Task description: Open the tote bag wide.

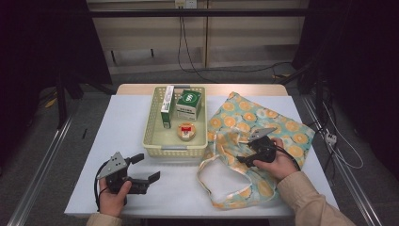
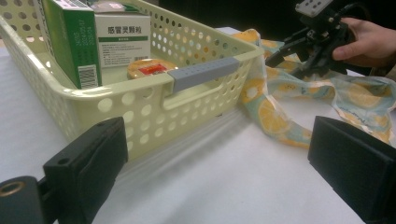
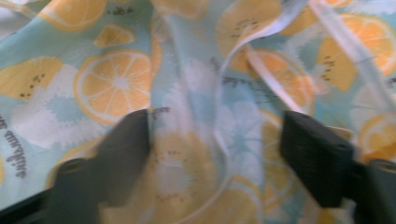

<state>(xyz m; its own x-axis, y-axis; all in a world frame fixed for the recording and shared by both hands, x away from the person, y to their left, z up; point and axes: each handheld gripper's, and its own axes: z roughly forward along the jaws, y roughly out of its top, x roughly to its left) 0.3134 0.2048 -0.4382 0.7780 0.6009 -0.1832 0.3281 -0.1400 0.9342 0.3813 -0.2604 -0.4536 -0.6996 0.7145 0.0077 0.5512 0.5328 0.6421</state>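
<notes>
The orange-print cloth bag (image 1: 263, 146), lying crumpled right of the basket (image 1: 175, 148), looks light, soft and floppy, best pinched at a raised fold or its strap, where the right gripper (image 1: 249, 155) hangs unclenched over it while the left gripper (image 1: 143, 169) rests released.

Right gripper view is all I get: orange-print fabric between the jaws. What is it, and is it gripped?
Observer: It's a cloth bag lying flat on the table, right of a basket. The right gripper is over its near edge, jaws apart, not pinching.
Operator: Anything in the basket?
Observer: Two green-and-white boxes upright at the back and a small round tin in front.
Operator: Left gripper?
Observer: The left gripper is open and empty, low over the table near the basket's front corner, pointing at its grey handle.
</notes>
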